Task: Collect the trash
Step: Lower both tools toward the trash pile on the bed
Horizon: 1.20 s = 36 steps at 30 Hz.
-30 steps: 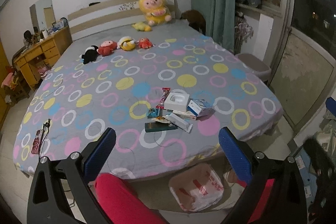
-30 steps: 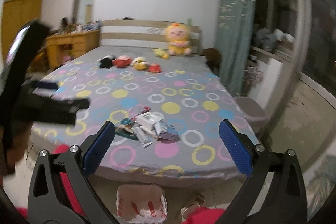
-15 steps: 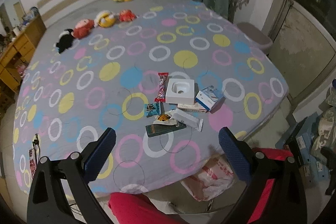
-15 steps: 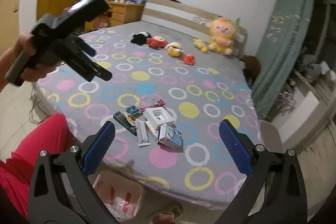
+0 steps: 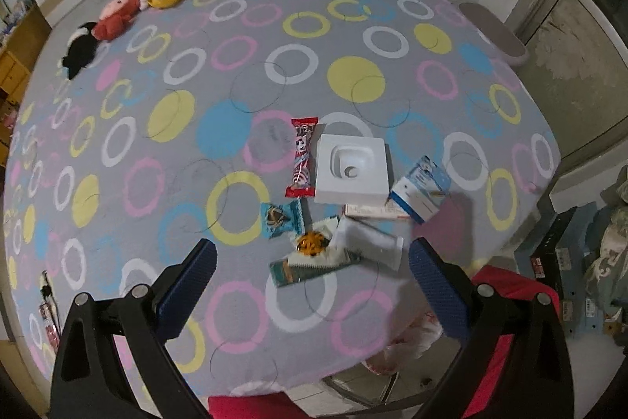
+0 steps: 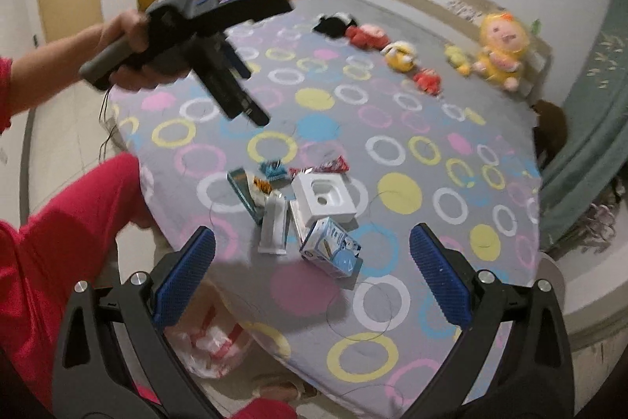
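You are approaching trash pile (image 5: 337, 214) on bed (image 5: 243, 65); both hand-held grippers, left (image 5: 312, 275) and right (image 6: 312, 275), released, empty. Be taking outermost wrapper first (bag (image 6: 212, 344) waiting below bed edge).

On your bed (image 5: 129, 230): one white tray (image 5: 351, 169), one blue carton (image 5: 418, 189), one red candy bar (image 5: 301, 158), one teal packet (image 5: 280, 218), one orange wrapper (image 5: 312, 244), one dark flat box (image 5: 310, 271), one white sachet (image 5: 371, 246). Upper left of the frame, five small plush toys (image 5: 117, 16). One plastic bag (image 6: 214, 344), lower left.
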### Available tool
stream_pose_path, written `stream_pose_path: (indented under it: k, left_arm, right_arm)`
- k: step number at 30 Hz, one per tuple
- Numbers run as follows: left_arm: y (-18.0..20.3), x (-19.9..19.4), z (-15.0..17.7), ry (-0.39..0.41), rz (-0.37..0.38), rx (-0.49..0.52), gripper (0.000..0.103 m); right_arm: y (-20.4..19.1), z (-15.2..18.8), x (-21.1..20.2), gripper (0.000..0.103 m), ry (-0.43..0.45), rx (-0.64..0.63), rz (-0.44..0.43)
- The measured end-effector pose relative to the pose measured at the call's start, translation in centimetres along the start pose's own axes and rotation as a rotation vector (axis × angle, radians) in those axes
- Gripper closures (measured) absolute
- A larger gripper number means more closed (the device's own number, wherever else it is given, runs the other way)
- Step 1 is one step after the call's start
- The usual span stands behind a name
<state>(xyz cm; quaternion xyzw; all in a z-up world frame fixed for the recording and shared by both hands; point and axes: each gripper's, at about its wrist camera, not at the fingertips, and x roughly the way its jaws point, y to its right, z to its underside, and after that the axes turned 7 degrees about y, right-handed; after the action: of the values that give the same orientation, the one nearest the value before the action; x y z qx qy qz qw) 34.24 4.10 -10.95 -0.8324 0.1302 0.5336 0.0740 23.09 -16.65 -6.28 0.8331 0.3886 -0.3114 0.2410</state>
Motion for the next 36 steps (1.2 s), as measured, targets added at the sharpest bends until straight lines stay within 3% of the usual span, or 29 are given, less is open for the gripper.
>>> stream_pose_path:
  k: [5, 12, 22, 29, 36]
  left_arm:
    - [-0.5, 4.6, -2.5, -0.052, 0.001, 0.018, 0.007]
    - [-1.1, 10.7, -5.5, -0.100, 0.008, 0.018, 0.007]
    - [-2.5, 17.3, -7.0, -0.179, 0.025, -0.018, 0.009]
    - [-2.7, 19.9, -7.6, -0.184, 0.024, -0.025, 0.012]
    - [-3.7, 21.1, -7.7, -0.190, 0.053, -0.061, 0.015]
  right_arm:
    - [1.6, 0.7, 5.0, 0.006, -0.103, -0.068, -0.065]
    - [3.3, 2.3, 11.2, 0.006, -0.178, -0.095, -0.150]
    - [4.9, 4.2, 18.0, 0.006, -0.320, -0.185, -0.253]
    - [5.5, 5.1, 21.0, 0.006, -0.368, -0.207, -0.300]
    - [4.4, 5.6, 23.4, 0.006, -0.446, -0.332, -0.369]
